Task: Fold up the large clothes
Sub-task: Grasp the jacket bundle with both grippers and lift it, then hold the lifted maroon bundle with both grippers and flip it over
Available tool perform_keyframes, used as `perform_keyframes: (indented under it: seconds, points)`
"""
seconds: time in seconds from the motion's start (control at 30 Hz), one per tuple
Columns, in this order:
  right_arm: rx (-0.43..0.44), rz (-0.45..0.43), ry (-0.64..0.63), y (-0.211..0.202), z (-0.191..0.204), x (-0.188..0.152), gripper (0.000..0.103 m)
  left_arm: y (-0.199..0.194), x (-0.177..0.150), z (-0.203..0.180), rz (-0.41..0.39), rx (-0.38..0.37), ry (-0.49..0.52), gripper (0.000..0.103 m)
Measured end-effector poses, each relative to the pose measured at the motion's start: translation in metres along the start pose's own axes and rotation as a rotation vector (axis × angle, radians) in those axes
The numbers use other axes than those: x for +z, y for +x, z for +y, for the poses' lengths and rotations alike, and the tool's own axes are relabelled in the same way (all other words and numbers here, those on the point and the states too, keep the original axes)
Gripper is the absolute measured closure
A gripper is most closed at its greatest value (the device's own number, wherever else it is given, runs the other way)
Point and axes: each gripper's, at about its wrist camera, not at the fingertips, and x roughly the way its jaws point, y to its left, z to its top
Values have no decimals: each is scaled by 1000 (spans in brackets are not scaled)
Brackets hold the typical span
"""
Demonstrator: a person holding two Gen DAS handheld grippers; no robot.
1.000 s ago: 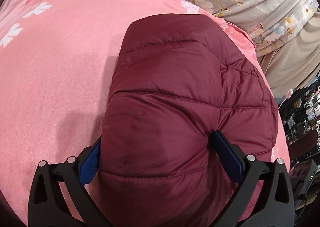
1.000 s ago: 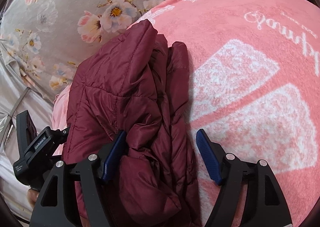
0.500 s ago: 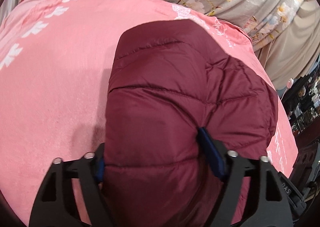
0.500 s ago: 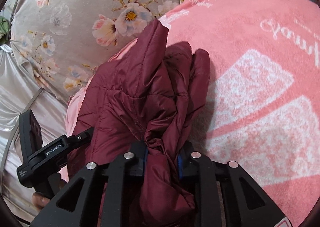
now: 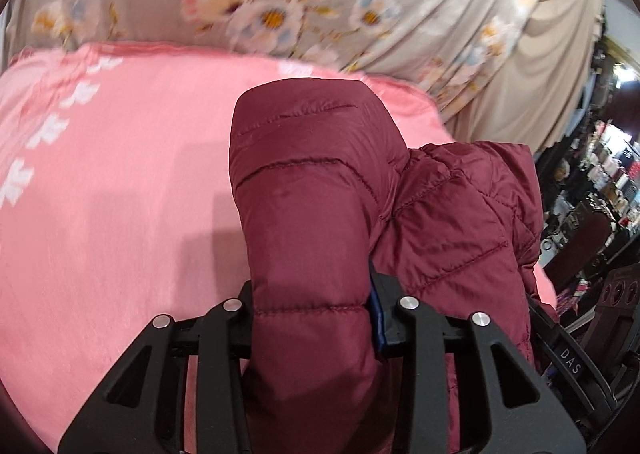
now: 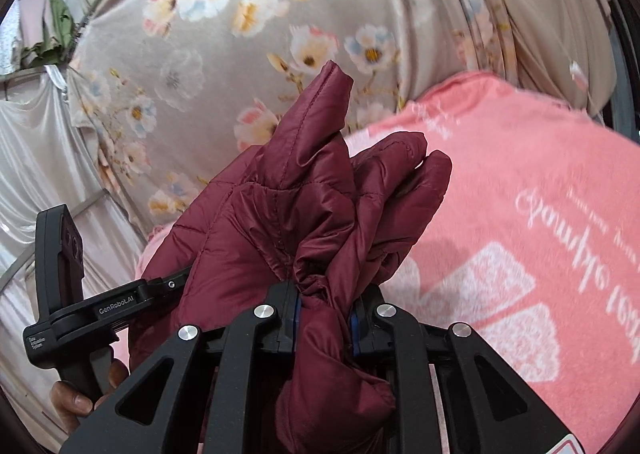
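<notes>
Pink blanket [image 5: 120,181] lower, jacket [image 5: 312,221] lifted (bunched)

Two close wrist views, shared jacket [image 5: 312,213]

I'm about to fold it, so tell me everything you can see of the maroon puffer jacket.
The maroon puffer jacket is quilted, of shiny padded fabric with stitched seams. It is bunched and partly lifted over the pink blanket. The left gripper has just been closing and pinches a thick padded fold; the right gripper clamps a gathered, wrinkled bunch, with an edge of the jacket sticking up past it.
</notes>
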Motion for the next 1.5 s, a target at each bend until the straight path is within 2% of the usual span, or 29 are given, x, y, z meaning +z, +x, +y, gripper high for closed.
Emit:
perform_keyframes:
  seconds: [0.23, 0.43, 0.67, 0.9, 1.07, 1.17, 1.5]
  points:
    - [40, -149, -92, -40, 42, 34, 86, -65, 33, -25, -159, -49, 88, 68]
    - [88, -235, -185, -53, 90, 58, 86, -118, 57, -27, -294, -58, 137, 68]
    - [174, -333, -288, -59, 149, 79, 86, -186, 82, -14, -467, -14, 196, 68]
    - [267, -414, -334, -38, 196, 97, 86, -231, 108, 3, -608, 72, 278, 68]
    - [302, -409, -344, 3, 215, 94, 85, -240, 122, 36, -666, 82, 289, 68]
    - [298, -382, -338, 37, 223, 87, 85, -232, 131, 61, -671, 102, 286, 68]
    - [260, -212, -306, 154, 221, 45, 85, -149, 145, 151, -542, 162, 206, 68]
